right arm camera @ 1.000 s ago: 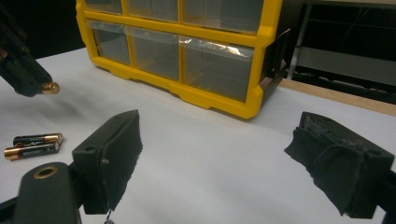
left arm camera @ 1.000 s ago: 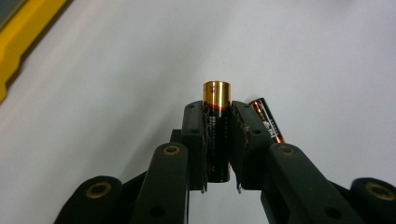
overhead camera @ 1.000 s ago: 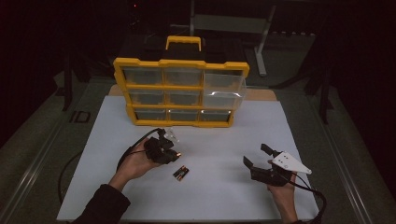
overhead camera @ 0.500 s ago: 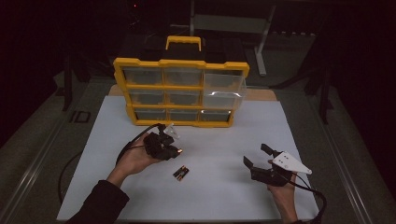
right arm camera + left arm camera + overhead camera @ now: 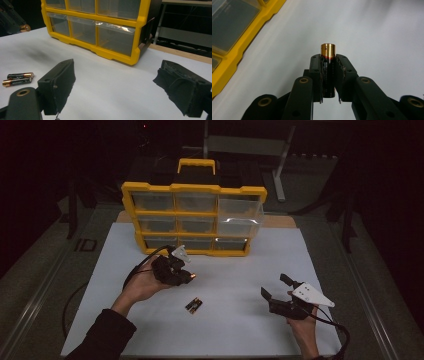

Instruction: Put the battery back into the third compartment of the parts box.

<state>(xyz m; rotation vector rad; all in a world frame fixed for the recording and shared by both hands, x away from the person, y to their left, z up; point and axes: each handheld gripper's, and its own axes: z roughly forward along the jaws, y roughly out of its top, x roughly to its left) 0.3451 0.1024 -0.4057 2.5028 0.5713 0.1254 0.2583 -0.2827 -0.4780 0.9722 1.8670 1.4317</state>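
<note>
Your left tongs [image 5: 189,277] clamp a black, copper-capped cylindrical battery [image 5: 328,68] above the white tabletop [image 5: 240,330], at six o'clock of the yellow plastic drawer organiser [image 5: 192,220], while your right tongs [image 5: 276,286] gape wide at three o'clock of two matching loose batteries [image 5: 193,305].

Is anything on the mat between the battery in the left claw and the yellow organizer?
Nothing visible. The left claw holds the battery just before the yellow organizer, with bare white mat between; two other batteries lie nearer the person.
</note>
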